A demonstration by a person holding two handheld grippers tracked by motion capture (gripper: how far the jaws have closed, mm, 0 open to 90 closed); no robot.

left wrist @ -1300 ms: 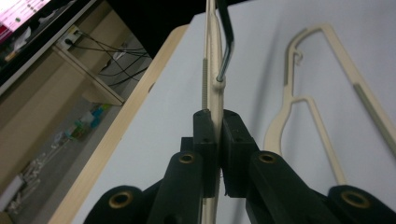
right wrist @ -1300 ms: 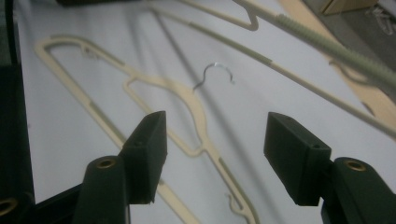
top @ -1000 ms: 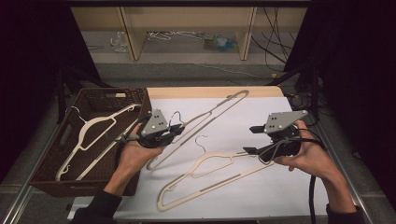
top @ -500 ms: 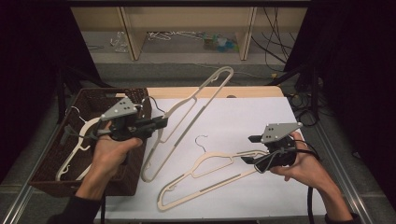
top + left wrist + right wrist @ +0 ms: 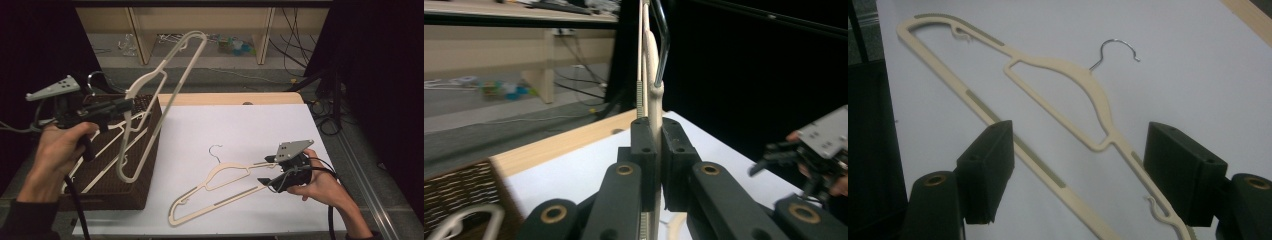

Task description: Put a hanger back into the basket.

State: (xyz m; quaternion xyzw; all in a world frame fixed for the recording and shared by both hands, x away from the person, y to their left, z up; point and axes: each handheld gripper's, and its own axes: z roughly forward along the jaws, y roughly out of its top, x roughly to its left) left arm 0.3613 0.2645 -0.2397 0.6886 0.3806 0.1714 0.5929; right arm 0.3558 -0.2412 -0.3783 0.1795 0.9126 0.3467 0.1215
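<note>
We hold one cream hanger point(image 5: 165, 85) in the air at the upper left of the high view, over the wicker basket point(image 5: 142, 185), with the left claw point(image 5: 125, 106) clamped on it near its neck. It tilts steeply, so its long arm could catch the basket rim, or the smooth plastic could swivel in the narrow grip. A second hanger point(image 5: 1048, 105) lies flat on the white table point(image 5: 260, 120) at centre, and the right claw point(image 5: 1078, 175) waits spread wide just above its lower bar. Both are thin, flat and slotted, with bent wire hooks.
</note>
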